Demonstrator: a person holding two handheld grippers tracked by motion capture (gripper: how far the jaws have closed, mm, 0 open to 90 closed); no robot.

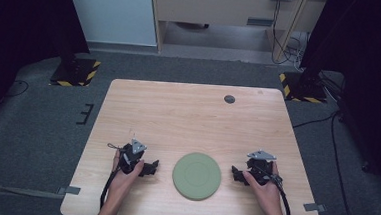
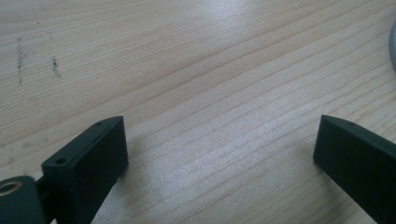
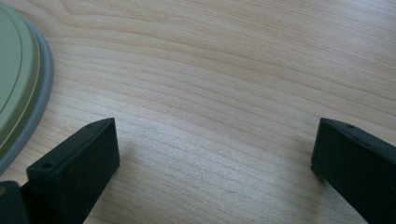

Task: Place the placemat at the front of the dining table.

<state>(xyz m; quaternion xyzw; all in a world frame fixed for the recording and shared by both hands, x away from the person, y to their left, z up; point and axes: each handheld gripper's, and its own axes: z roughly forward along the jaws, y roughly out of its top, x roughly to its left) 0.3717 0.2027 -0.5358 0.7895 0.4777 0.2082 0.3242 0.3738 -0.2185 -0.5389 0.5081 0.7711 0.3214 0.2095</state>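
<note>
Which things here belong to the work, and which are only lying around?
In the work:
plate, between the grippers
left gripper, open, empty
right gripper, open, empty

Lying around:
table, bearing the plate
dark disc near the table's far edge

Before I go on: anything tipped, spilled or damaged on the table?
Nothing stands out. The round green plate lies flat on the light wooden table, apart from the open left gripper and right gripper. Faint dark scuffs mark the wood.

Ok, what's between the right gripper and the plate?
Nothing: bare table separates the open right gripper from the green plate in the right gripper view.
</note>
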